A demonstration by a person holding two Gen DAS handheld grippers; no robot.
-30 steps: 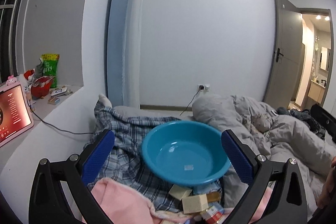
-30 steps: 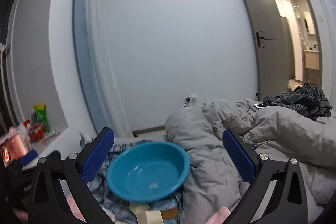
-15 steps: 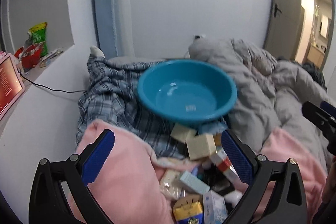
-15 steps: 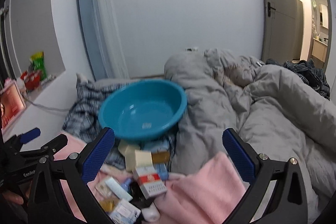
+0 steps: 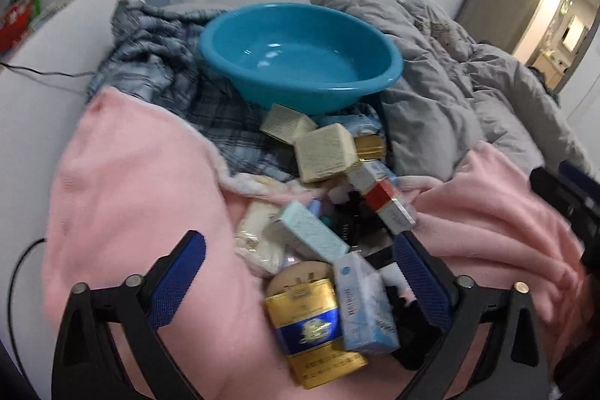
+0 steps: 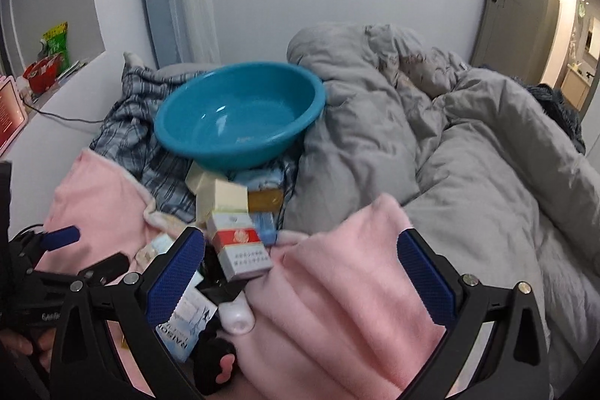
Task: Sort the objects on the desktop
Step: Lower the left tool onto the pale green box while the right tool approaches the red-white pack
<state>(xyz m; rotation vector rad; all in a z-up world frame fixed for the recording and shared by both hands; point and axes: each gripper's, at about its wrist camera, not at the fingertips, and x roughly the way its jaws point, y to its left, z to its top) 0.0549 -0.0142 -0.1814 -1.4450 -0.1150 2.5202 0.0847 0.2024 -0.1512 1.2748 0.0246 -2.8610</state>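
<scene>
**Soft pink blanket under a loose pile: grab risk**

Pink blanket [image 5: 123,197] cradles the boxes [image 5: 330,250] below the blue basin [image 5: 300,51]. Our left tool [image 5: 300,272] is closing, gripping nothing yet; right tool [image 6: 300,268] gapes empty. We risk pinching two boxes or snagging fabric.

We see soft, even, cool indoor light with faint shadows. Warm light spills from the doorway [image 5: 558,6] at two o'clock. Small glare spots mark the blue basin [image 5: 300,55]. Motion blur smears the boxes; fisheye bending and dark corners frame both views.
</scene>
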